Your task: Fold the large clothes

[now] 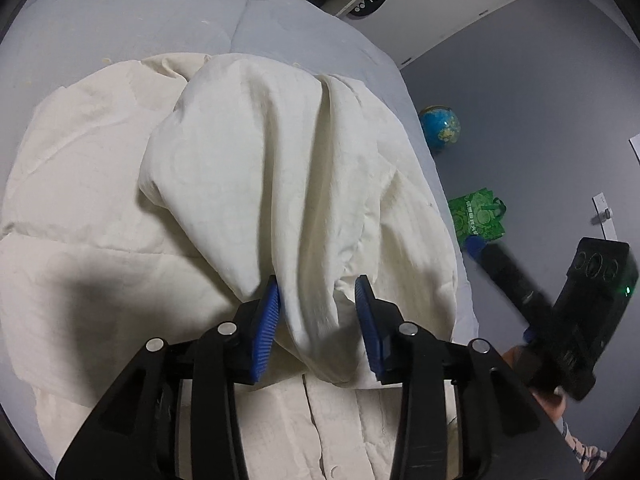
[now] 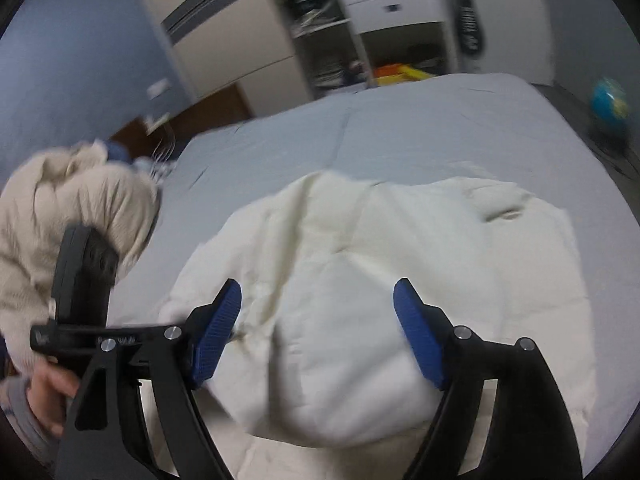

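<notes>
A large cream garment lies on a grey-blue bed, part of it folded over itself; it also shows in the right wrist view. My left gripper is open, and a fold of the garment hangs between its blue pads without being pinched. My right gripper is open wide just above the garment's near edge, holding nothing. The right gripper's body shows at the right of the left wrist view. The left gripper's body shows at the left of the right wrist view.
The bed fills most of both views; its right edge drops to a grey floor. A globe and a green bag stand on the floor. A beige knit garment lies at the bed's left. Wardrobe and shelves stand beyond.
</notes>
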Motion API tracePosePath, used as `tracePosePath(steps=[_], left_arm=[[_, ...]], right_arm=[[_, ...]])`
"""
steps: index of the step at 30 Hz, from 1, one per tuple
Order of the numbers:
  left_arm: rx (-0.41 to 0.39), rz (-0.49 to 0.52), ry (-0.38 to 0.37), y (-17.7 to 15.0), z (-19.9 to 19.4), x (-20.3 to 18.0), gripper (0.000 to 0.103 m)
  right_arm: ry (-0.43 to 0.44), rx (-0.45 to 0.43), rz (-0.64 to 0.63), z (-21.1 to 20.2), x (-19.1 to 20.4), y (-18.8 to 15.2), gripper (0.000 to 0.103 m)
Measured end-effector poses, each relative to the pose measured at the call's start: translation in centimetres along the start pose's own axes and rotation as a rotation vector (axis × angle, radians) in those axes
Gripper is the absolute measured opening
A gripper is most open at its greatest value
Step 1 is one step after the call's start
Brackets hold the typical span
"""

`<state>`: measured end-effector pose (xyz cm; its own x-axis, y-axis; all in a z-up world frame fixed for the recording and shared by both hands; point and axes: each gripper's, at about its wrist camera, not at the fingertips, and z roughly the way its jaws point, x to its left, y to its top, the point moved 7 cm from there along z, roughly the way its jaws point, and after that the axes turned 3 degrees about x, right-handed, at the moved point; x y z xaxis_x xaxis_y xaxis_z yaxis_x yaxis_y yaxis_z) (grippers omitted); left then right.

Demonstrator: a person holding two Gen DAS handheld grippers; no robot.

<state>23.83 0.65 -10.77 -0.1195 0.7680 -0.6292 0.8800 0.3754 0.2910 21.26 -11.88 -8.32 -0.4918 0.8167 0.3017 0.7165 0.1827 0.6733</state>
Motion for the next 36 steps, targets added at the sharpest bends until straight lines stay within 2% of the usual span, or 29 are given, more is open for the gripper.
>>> tracePosePath(steps=[1, 2, 5, 11, 16, 19, 21, 22, 24, 25, 26, 29, 31, 36], left_arm=[[0.002, 0.000, 0.012, 0.2, 0.4, -0.4, 0.036], [0.013, -0.001, 0.031, 0.1, 0.6, -0.1, 0.036], [0.054, -0.010, 0.069, -0.7, 1.7, 0.6, 0.030], [0.114, 0.010, 0.114, -2.0, 3.7, 1.3, 0.029], [0.121, -0.014, 0.107, -2.6, 3.8, 1.8, 0.030], [0.096, -0.028, 0.067, -2.8, 2.6, 2.6, 0.032], [0.086, -0.037, 0.046, -3.3, 2.1, 2.7, 0.036], [0.082, -0.041, 0.039, -3.5, 1.8, 2.8, 0.042], [0.064, -0.034, 0.034, -3.8, 0.5, 2.4, 0.058], [0.059, -0.029, 0.035, -4.0, -0.1, 2.3, 0.069], [0.054, -0.021, 0.043, -4.2, -0.8, 2.1, 0.073], [0.036, -0.003, 0.074, -5.1, -2.6, 2.2, 0.083], [0.023, -0.006, 0.098, -5.8, -4.1, 2.8, 0.083], [0.007, -0.082, 0.161, -8.1, -7.8, 6.4, 0.090]], right_arm=[[-0.038, 0.021, -0.030, 0.8, 0.3, -0.3, 0.049], [-0.075, 0.051, -0.042, 1.6, 0.1, -0.6, 0.013], [-0.162, 0.115, -0.001, 2.7, -1.7, -2.4, 0.006], [-0.129, 0.198, 0.216, 2.6, -5.2, -6.9, 0.007], [-0.126, 0.185, 0.165, 3.6, -4.8, -7.5, 0.008], [-0.109, 0.175, 0.171, 3.6, -4.7, -7.4, 0.010], [-0.079, 0.176, 0.195, 2.8, -4.8, -7.2, 0.014], [-0.058, 0.177, 0.207, 2.1, -4.8, -7.0, 0.020], [-0.015, 0.152, 0.222, 0.3, -4.9, -6.3, 0.036], [0.001, 0.134, 0.225, -0.7, -4.9, -5.9, 0.049], [0.008, 0.112, 0.229, -1.8, -5.0, -5.6, 0.055], [0.008, 0.073, 0.258, -4.9, -6.1, -5.0, 0.060], [-0.002, 0.072, 0.288, -6.2, -7.2, -5.3, 0.062], [-0.054, 0.112, 0.426, -8.5, -11.2, -8.0, 0.065]])
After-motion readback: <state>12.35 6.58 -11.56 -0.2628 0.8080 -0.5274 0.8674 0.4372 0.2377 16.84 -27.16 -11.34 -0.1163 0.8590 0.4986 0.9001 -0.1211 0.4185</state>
